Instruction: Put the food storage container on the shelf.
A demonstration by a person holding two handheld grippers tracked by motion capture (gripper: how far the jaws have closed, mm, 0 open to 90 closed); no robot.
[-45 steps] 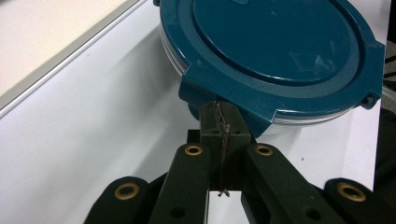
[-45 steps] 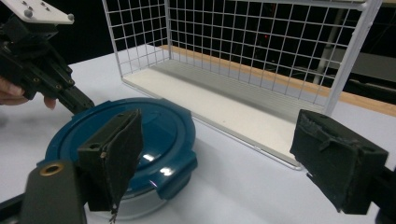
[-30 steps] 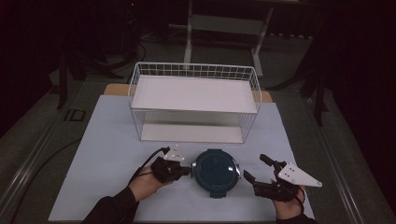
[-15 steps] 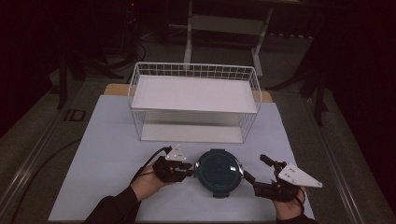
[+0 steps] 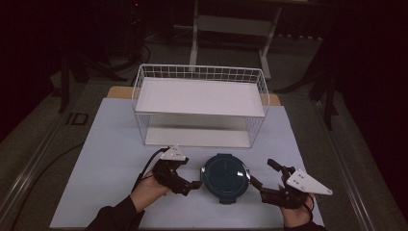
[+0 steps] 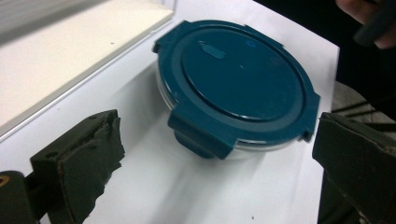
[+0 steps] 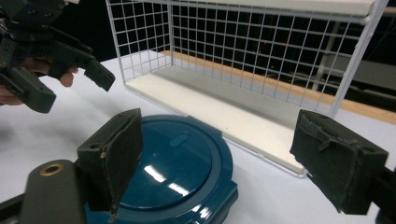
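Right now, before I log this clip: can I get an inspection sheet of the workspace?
Surface: white sheet over a table.
Job's things: round blue-lidded container, closed, between the tools; white wire rack behind it, shelves bare.
Clutter: nothing seen.
Grippers: left tool open, beside the container; right tool open, at its other side; neither holds anything.
Cables: one trails from the left tool.
Surroundings: dark; metal stand behind.

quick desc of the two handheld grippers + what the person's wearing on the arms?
Both the left gripper and the right gripper are black, angular, two-jawed tools, each topped by a grey three-cornered plate. The jaw pads are dark, worn and rough-edged. A black cable loops from the left gripper. The left forearm wears a dark sleeve.
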